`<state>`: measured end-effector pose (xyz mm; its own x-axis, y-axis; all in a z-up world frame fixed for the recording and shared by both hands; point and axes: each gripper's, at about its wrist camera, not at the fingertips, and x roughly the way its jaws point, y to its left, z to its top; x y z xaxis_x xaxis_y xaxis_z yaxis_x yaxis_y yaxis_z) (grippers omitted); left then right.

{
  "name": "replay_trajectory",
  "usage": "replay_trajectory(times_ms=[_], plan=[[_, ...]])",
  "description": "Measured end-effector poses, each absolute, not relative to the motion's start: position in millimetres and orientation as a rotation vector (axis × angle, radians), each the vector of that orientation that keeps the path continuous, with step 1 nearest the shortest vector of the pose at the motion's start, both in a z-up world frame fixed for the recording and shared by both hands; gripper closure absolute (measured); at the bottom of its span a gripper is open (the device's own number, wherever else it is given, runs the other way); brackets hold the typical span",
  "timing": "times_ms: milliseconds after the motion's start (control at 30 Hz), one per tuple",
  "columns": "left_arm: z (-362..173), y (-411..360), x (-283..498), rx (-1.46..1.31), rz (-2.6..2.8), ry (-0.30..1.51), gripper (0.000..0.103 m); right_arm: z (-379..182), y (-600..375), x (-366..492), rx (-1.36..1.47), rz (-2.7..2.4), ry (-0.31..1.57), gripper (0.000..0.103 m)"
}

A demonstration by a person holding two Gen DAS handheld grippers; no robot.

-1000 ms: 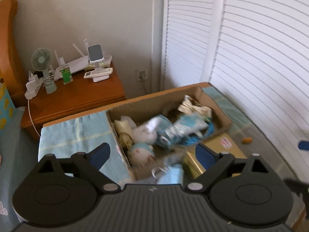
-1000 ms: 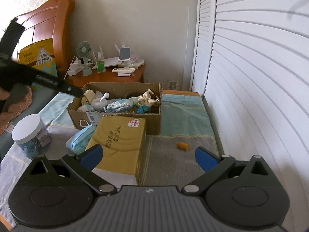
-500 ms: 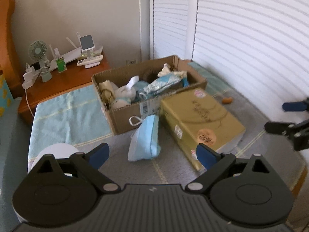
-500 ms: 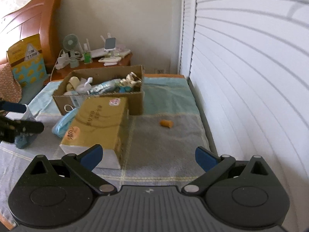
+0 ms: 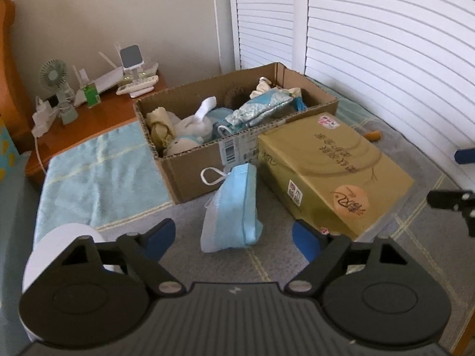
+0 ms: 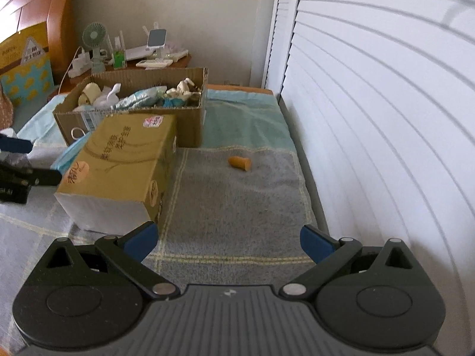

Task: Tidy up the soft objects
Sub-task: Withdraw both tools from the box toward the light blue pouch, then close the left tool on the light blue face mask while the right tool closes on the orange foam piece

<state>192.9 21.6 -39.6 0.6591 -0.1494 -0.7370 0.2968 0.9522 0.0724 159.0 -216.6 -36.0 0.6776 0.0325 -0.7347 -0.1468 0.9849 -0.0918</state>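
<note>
A stack of light blue face masks [image 5: 231, 207] lies on the grey blanket against the open cardboard box [image 5: 193, 172]. That box holds several plush toys and soft cloth items [image 5: 193, 127]. My left gripper [image 5: 233, 237] hovers just short of the masks; its jaws are closing, the near end of the stack lies between the pads, and neither pad touches it. My right gripper [image 6: 228, 243] is open over bare blanket with nothing between its fingers. A small orange soft piece [image 6: 240, 162] lies ahead of it. The cardboard box [image 6: 190, 124] sits further back.
A yellow-brown carton [image 5: 332, 172] lies beside the masks, right of the cardboard box. A white-lidded jar [image 5: 62, 237] stands by my left finger. Louvred doors [image 6: 371, 118] close off the right side. A wooden nightstand [image 5: 112, 112] with a fan and gadgets sits behind the bed.
Both grippers have come down toward the bed. The left view swung from the box down to the blue masks, and its jaws now stand narrower. The right one drew closer to the blanket.
</note>
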Motion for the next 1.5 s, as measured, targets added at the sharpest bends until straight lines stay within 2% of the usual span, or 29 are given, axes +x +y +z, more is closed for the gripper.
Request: replay_trajectory(times_ms=[67, 133, 267, 333, 533, 600, 700, 833, 933, 1100, 1300, 1500], plan=[[-42, 21, 197, 0.194, -0.266, 0.818, 0.021, -42, -217, 163, -0.149, 0.098, 0.837, 0.000], [-46, 19, 202, 0.195, -0.270, 0.826, 0.027, -48, -218, 166, -0.149, 0.093, 0.852, 0.000], [-50, 18, 210, 0.205, -0.267, 0.829, 0.031, -54, -220, 170, -0.152, 0.084, 0.869, 0.000], [-50, 15, 214, 0.222, -0.270, 0.831, 0.037, -54, -221, 171, -0.152, 0.082, 0.871, 0.000], [-52, 7, 225, 0.251, -0.292, 0.850, 0.042, -57, -222, 174, -0.146, 0.078, 0.875, 0.000], [-54, 5, 228, 0.263, -0.284, 0.861, 0.050, -57, -221, 174, -0.151, 0.080, 0.875, 0.000], [-57, 5, 232, 0.270, -0.269, 0.871, 0.053, -57, -220, 174, -0.151, 0.084, 0.873, 0.000], [-62, 5, 236, 0.270, -0.264, 0.899, 0.064, -56, -220, 173, -0.151, 0.088, 0.870, 0.000], [-61, 5, 233, 0.273, -0.261, 0.895, 0.068, -54, -221, 172, -0.150, 0.088, 0.864, 0.000], [-55, 6, 224, 0.254, -0.283, 0.915, 0.068, -52, -223, 170, -0.142, 0.091, 0.856, 0.000], [-57, 8, 224, 0.254, -0.269, 0.926, 0.061, -51, -223, 169, -0.136, 0.090, 0.853, 0.000], [-60, 7, 229, 0.260, -0.272, 0.937, 0.061, -49, -225, 171, -0.128, 0.090, 0.834, 0.000]])
